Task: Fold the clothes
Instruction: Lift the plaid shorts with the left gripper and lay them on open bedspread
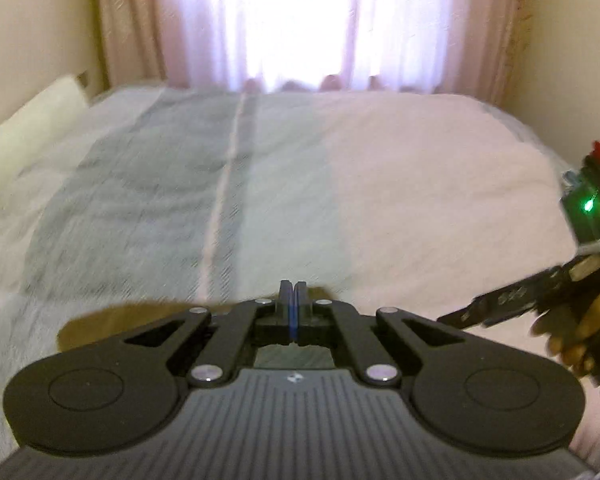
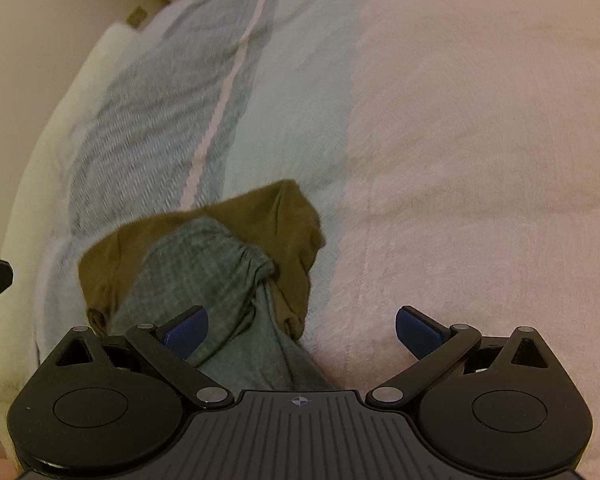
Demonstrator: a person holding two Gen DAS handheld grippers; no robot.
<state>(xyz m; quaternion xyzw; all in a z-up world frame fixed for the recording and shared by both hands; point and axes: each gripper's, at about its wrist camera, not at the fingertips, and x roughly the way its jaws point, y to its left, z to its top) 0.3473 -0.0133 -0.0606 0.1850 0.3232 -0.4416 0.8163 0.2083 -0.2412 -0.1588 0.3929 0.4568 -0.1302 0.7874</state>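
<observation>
The small heap of clothes lay on the bed (image 2: 460, 140), whose cover ran in bands of grey-blue weave, pale mint and pink, and it sat on the seam where the mint band met the pink. The heap was two pieces: a crumpled olive-brown cloth garment (image 2: 292, 216) underneath and farther out, and a grey-green checked fabric garment with a gathered waistband (image 2: 204, 264) on top. The checked piece ran lengthwise from its bunched waistband back toward and under the right tongs (image 2: 302, 330), so its long axis lay nearly along their line of sight, slightly left of centre. Those tongs were released, the blue pads spread wide; the left pad (image 2: 186, 330) hung over the checked fabric while the other hung over bare pink cover, so the cloth lay ahead, below and to the left rather than squarely between them. Whether the pad touched the fabric could not be told. The left tongs (image 1: 293, 292) were clenched, pads pressed together with nothing visibly between them, and only an edge of the olive-brown piece showed past their tips. The right side looked the nearer and readier to take the waistband, probably after a small shift leftward.
</observation>
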